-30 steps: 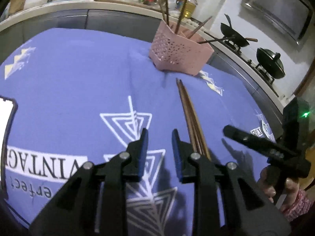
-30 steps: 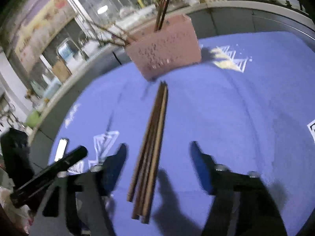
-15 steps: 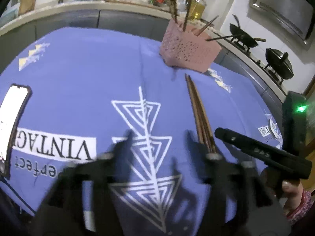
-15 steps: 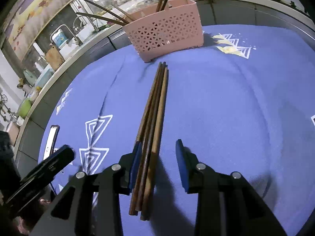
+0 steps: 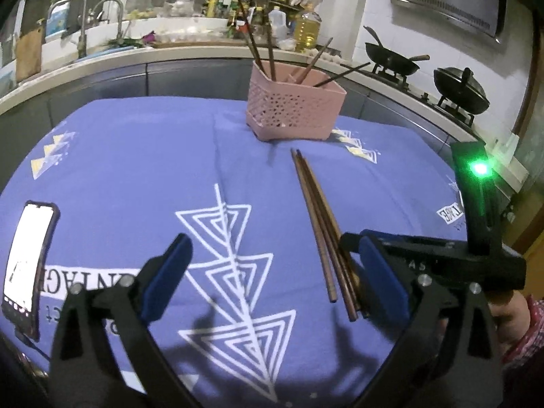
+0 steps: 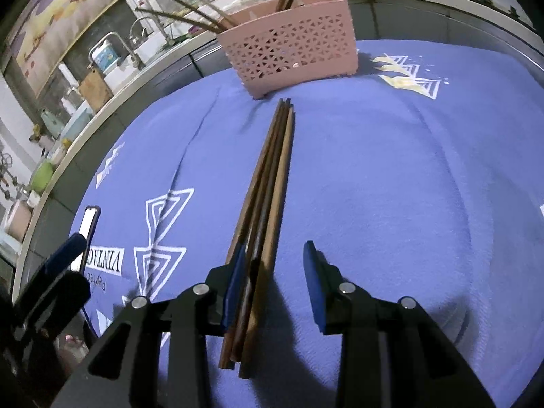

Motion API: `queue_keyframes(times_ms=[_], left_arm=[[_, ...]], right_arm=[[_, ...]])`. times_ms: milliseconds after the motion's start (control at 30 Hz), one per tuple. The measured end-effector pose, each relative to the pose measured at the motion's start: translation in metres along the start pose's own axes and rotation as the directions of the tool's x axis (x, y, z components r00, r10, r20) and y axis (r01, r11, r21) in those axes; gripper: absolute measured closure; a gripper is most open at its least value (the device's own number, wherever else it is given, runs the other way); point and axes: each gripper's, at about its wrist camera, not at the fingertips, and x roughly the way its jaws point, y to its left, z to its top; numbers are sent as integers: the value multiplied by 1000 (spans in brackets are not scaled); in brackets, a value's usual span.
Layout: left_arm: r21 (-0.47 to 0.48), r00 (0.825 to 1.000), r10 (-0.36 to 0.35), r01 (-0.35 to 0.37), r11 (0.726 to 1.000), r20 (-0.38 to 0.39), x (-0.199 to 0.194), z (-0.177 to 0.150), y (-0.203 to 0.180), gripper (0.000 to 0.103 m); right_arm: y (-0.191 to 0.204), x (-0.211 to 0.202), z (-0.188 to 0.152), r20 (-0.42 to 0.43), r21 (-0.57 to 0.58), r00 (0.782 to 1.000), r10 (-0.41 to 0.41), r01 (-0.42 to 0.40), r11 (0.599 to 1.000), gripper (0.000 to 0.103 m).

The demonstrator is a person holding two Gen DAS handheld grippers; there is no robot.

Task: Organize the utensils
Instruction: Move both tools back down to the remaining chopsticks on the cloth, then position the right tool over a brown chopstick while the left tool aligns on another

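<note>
While the left gripper hangs over the blue printed cloth with its jaws opening wide and nothing between them, the bundle of brown chopsticks lies flat on the cloth, its far tips just short of the pink perforated basket that already holds several upright sticks. In the right wrist view the right gripper straddles the near end of the bundle: the chopsticks run between its two blue pads, close against the left-hand pad, with a clear gap to the other pad, so the jaws stand at a narrow setting without clamping. In the left wrist view the bundle sits beside that gripper's right-hand finger. A lit phone rests at the cloth's left edge.
</note>
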Motion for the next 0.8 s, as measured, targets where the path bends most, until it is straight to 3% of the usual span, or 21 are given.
queue_keyframes(times_ms=[167,433,633,800], left_arm=[[-21,1000,9,-9,1000,-8,4,4,9,10],[-36,996,18,-21,999,-91,25,4,17,26],[-47,994,21,-26,999,-103,28,2,21,28],[-52,994,43,-49,997,-103,30,2,26,28]], right_arm=[[5,2,-3,-1,-47,999,-33,33,998,70],[16,4,-7,8,-111,997,-78,78,991,70],[23,7,-8,45,-173,991,-122,128,977,70],[9,4,-4,65,-124,986,-151,158,980,70]])
